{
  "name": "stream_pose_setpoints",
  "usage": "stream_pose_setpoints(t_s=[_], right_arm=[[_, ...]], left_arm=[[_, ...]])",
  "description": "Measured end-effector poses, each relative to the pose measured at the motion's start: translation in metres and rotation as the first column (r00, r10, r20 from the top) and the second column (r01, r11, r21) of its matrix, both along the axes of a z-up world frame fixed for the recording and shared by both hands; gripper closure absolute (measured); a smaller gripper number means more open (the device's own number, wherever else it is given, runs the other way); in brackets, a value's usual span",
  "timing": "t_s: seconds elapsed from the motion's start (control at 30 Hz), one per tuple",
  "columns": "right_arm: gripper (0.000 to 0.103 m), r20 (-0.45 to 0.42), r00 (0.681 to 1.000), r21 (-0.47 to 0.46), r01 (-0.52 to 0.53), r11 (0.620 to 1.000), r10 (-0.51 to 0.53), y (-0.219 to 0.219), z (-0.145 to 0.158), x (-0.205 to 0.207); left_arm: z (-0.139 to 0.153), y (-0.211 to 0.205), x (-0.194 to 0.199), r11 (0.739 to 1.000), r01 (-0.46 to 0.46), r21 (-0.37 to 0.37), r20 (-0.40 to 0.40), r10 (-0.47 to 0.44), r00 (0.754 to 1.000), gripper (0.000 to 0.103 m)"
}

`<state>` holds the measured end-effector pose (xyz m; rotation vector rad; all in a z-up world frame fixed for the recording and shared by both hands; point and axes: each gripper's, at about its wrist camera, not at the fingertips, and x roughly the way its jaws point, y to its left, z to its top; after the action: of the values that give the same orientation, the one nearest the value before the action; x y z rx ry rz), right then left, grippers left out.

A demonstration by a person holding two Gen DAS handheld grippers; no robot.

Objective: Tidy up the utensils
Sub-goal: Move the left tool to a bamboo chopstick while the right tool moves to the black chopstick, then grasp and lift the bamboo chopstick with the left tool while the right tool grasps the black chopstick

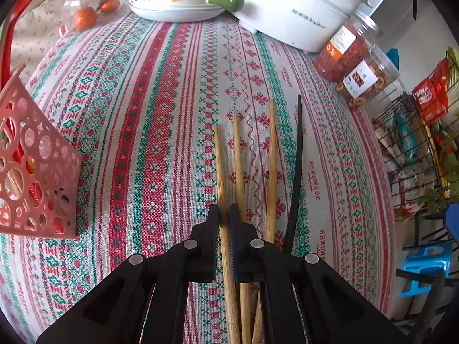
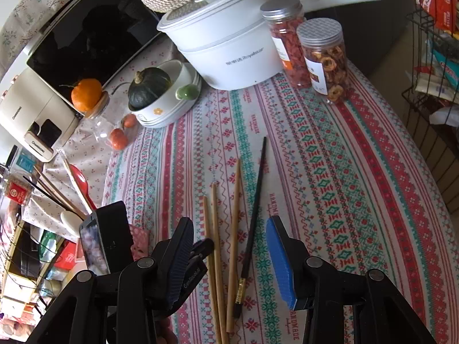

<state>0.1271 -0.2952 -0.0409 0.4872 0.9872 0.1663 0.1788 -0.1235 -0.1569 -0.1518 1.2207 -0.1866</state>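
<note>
left claw [image 1: 224, 215] pinches a bamboo chopstick [image 1: 222, 177] on the patterned tablecloth [image 1: 129, 114]; right claw [image 2: 229, 240] half open.

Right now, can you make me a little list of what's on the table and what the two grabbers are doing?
table cover: striped patterned cloth
loose sticks: three bamboo chopsticks and one black chopstick, lying side by side
left gripper: shut on the leftmost bamboo chopstick
right gripper: open above the chopsticks, holding nothing
holder: pink basket at the left edge
behind: white pot, two snack jars
</note>
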Motion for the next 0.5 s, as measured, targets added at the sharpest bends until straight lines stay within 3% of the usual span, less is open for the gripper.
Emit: stream_pose_setpoints(t_s=[0.23,0.33,0.43,0.5], right_arm=[[0.056,-0.041,0.999,0.009,0.023,1.0,-0.023,-0.005,-0.011,0.003],[0.056,-0.048,0.999,-0.005,0.015,1.0,-0.015,-0.001,-0.015,0.005],[0.056,-0.088,0.996,-0.029,0.006,1.0,-0.008,0.0,-0.028,0.01],[0.056,-0.122,0.992,-0.031,0.017,0.999,-0.021,-0.003,-0.037,0.015]], left_arm=[[0.001,-0.022,0.012,0.979,0.159,0.127,-0.039,-0.155,0.987,0.095],[0.0,-0.023,0.012,0.984,0.145,0.105,-0.017,-0.144,0.989,0.096],[0.005,-0.007,0.004,0.993,0.12,0.012,-0.017,-0.12,0.993,0.097],[0.028,-0.002,-0.012,0.988,0.154,0.003,0.075,-0.153,0.985,0.097]])
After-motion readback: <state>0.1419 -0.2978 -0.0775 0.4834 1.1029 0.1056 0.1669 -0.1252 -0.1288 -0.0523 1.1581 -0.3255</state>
